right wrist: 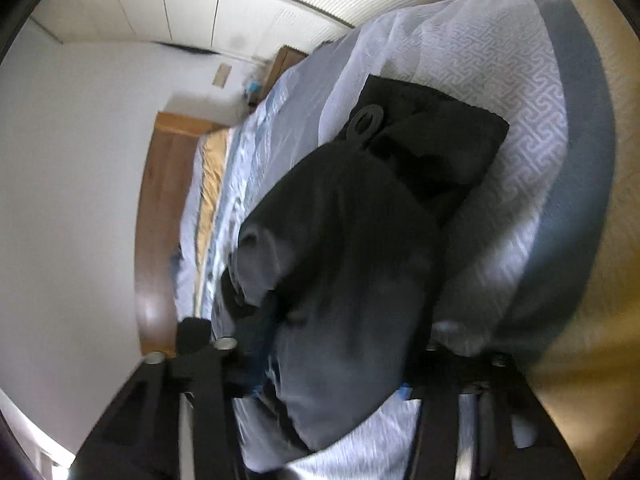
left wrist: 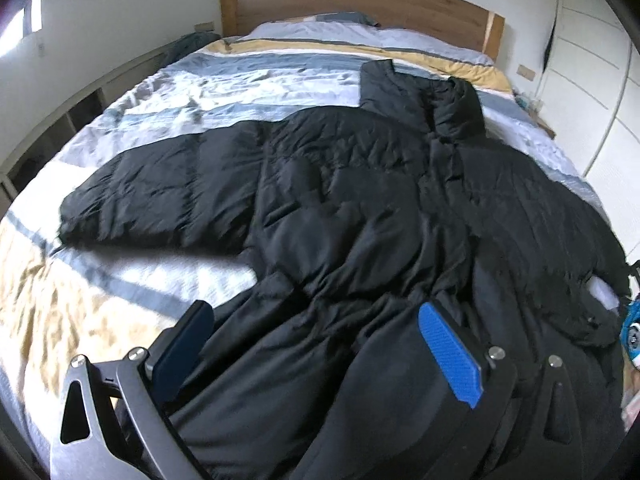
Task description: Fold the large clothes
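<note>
A large black padded coat point(left wrist: 360, 200) lies spread on the bed point(left wrist: 160, 92), collar toward the headboard, one sleeve stretched out to the left. My left gripper point(left wrist: 316, 344) is open over the coat's lower part, its blue-padded fingers point(left wrist: 448, 356) on either side of bunched black fabric. In the right wrist view, which is rolled sideways, a thick black sleeve point(right wrist: 352, 248) fills the space between the jaws of my right gripper point(right wrist: 332, 384). The fingers are mostly hidden by the fabric, so its grip is unclear.
The striped quilt point(left wrist: 60, 320) in white, blue and yellow covers the bed. A wooden headboard point(left wrist: 360, 0) stands at the far end. White wardrobe doors point(left wrist: 592, 80) line the right side, low shelves point(left wrist: 80, 108) the left. A blue object point(left wrist: 632, 328) lies at the right edge.
</note>
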